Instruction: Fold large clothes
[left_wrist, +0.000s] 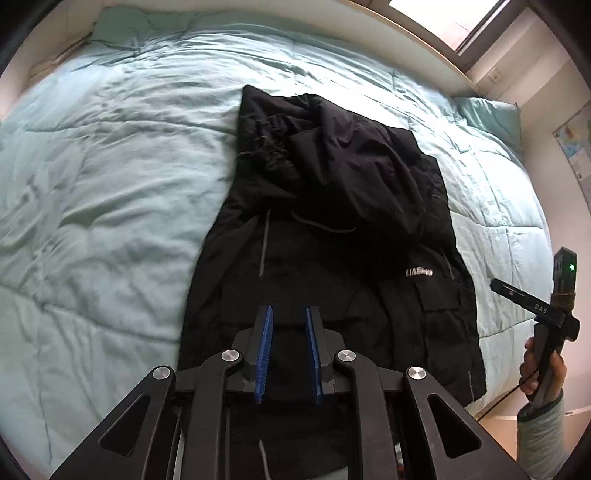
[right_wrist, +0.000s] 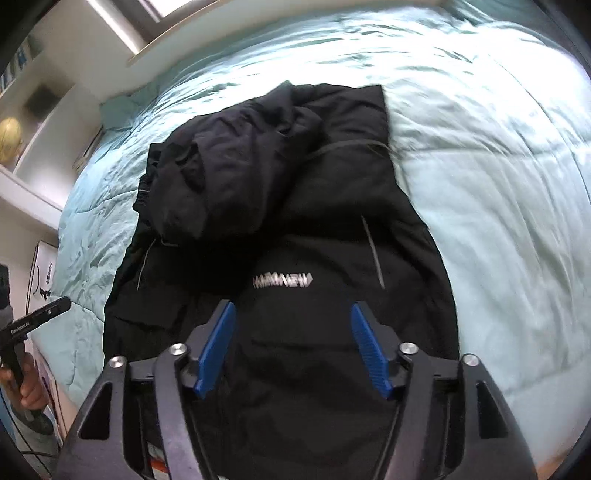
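A black padded jacket (left_wrist: 332, 221) (right_wrist: 295, 184) lies flat on a pale green duvet (left_wrist: 110, 184) (right_wrist: 498, 184), its upper part bunched in a loose heap and a white logo (left_wrist: 419, 273) (right_wrist: 282, 281) showing. My left gripper (left_wrist: 289, 310) hovers over the jacket's near end with its blue pads (left_wrist: 266, 350) nearly together. Only dark cloth shows behind the narrow gap, and nothing hangs from it in the right wrist view (right_wrist: 68, 303). My right gripper (right_wrist: 292, 305) stands open above the logo with nothing between its pads. In the left wrist view it (left_wrist: 496, 284) is beside the jacket's right edge.
The bed fills both views. A window (left_wrist: 461, 18) and a sill run along its far side, with a pillow (left_wrist: 487, 114) at that corner. Shelves (right_wrist: 33, 147) stand against the wall. A hand (left_wrist: 543, 373) (right_wrist: 29, 387) holds each gripper at the near bed edge.
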